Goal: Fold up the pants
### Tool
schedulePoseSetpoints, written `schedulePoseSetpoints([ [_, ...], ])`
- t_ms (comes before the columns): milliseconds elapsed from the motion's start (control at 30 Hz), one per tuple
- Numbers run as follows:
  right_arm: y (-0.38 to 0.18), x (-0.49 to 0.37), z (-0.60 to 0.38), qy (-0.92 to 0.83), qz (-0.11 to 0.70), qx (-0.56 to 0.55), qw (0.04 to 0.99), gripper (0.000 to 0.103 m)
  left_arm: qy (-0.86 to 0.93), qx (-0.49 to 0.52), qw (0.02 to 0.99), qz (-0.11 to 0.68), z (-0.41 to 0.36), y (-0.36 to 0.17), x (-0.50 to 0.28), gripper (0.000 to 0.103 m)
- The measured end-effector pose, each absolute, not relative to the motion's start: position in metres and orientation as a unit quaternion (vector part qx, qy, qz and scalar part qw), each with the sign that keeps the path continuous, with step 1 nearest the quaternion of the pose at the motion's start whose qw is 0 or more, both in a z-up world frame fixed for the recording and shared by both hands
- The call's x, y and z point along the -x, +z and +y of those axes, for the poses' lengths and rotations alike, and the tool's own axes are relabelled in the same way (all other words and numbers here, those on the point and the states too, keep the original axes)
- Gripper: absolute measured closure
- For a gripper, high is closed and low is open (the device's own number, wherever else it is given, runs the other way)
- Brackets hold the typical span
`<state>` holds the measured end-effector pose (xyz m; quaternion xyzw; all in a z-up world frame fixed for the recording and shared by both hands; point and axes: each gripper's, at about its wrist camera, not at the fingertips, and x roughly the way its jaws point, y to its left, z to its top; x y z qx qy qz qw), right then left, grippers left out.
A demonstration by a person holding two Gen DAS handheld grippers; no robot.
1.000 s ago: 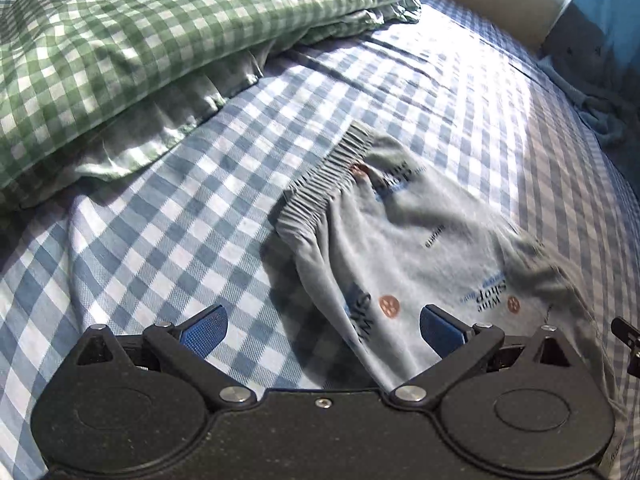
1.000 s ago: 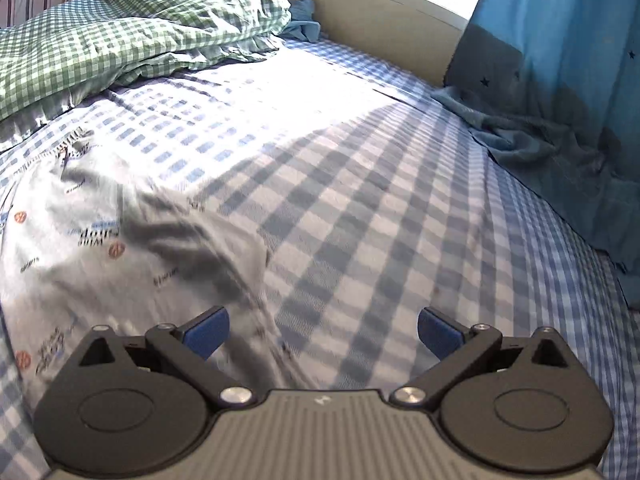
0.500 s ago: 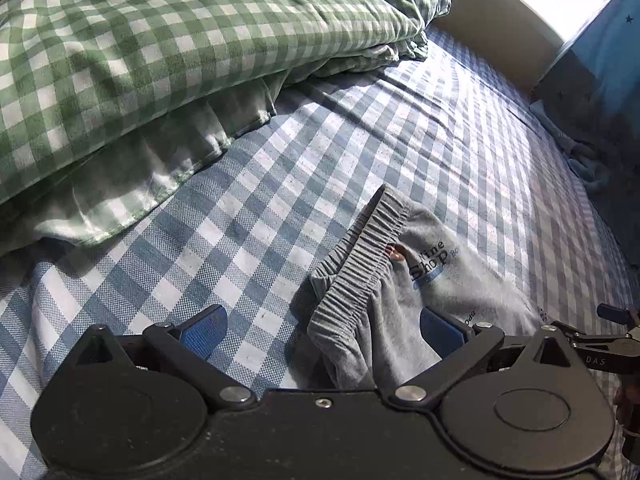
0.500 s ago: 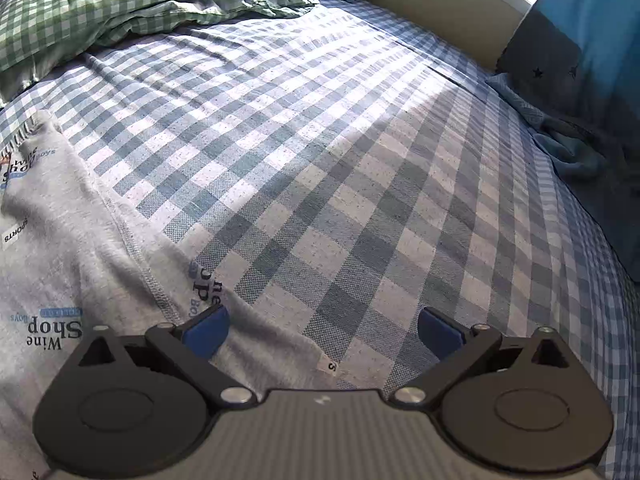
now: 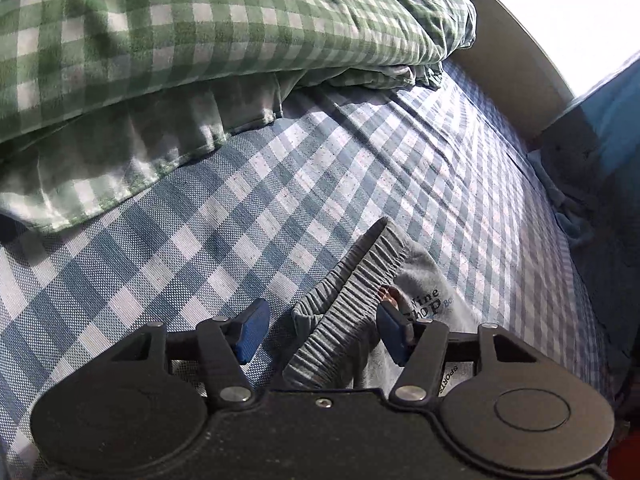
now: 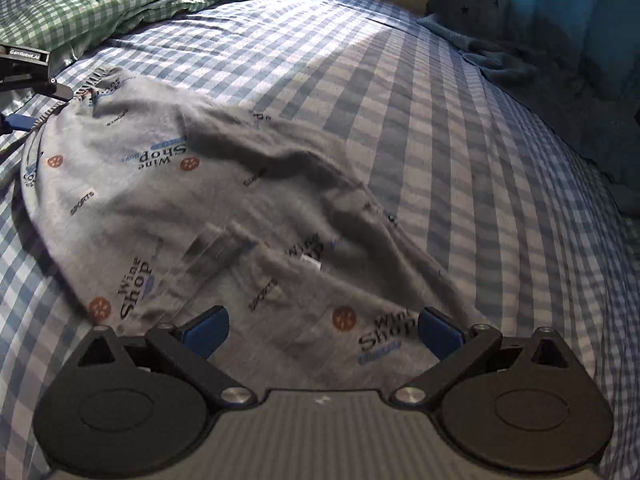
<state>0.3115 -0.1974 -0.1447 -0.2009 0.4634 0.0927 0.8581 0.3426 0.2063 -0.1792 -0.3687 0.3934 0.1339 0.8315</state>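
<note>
Between spread left tool (image 5: 322,330) pads: pants (image 5: 344,312) waistband.

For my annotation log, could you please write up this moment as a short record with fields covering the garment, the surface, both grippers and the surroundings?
garment: grey printed pants, spread out, wrinkled, not yet folded
waistband: elastic, lying between the open fingers of the left gripper
right gripper: open, over the other end of the pants
surface: blue checked bedsheet
surroundings: green checked pillow beyond the waistband; blue curtain along the far side
</note>
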Motion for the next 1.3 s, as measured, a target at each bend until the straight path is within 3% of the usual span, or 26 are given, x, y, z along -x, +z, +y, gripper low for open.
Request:
schedulePoseSetpoints([
  [233,-0.157,-0.308,-0.198,0.069,0.492,0.179,0.849,0.000,0.131,0.390,0.810,0.419,0.207,-0.181,-0.354,0.042],
  [333,-0.164,-0.313,-0.198,0.062,0.501,0.176,0.845,0.000,0.148,0.366,0.806,0.441,0.203,-0.178,-0.360,0.066],
  [400,-0.159,-0.314,-0.198,0.063,0.498,0.166,0.849,0.000,0.154,0.368,0.803,0.442,0.201,-0.174,-0.361,0.071],
  [467,-0.151,-0.312,-0.201,0.067,0.488,0.164,0.855,0.000,0.158,0.367,0.803,0.442,0.198,-0.169,-0.361,0.083],
  [567,-0.141,-0.306,-0.208,0.068,0.479,0.156,0.861,0.000,0.162,0.345,0.814,0.438,0.187,-0.155,-0.361,0.089],
  [800,-0.125,-0.294,-0.238,0.055,0.468,0.124,0.873,0.000,0.126,0.267,0.863,0.411,0.140,-0.098,-0.361,0.092],
  [1033,-0.112,-0.271,-0.281,0.030,0.458,0.110,0.881,0.000,-0.039,0.109,0.929,0.351,0.031,-0.033,-0.355,0.092],
  [1300,-0.103,-0.245,-0.350,-0.011,0.457,0.083,0.886,0.000,-0.193,0.050,0.918,0.344,-0.104,-0.012,-0.342,0.092],
])
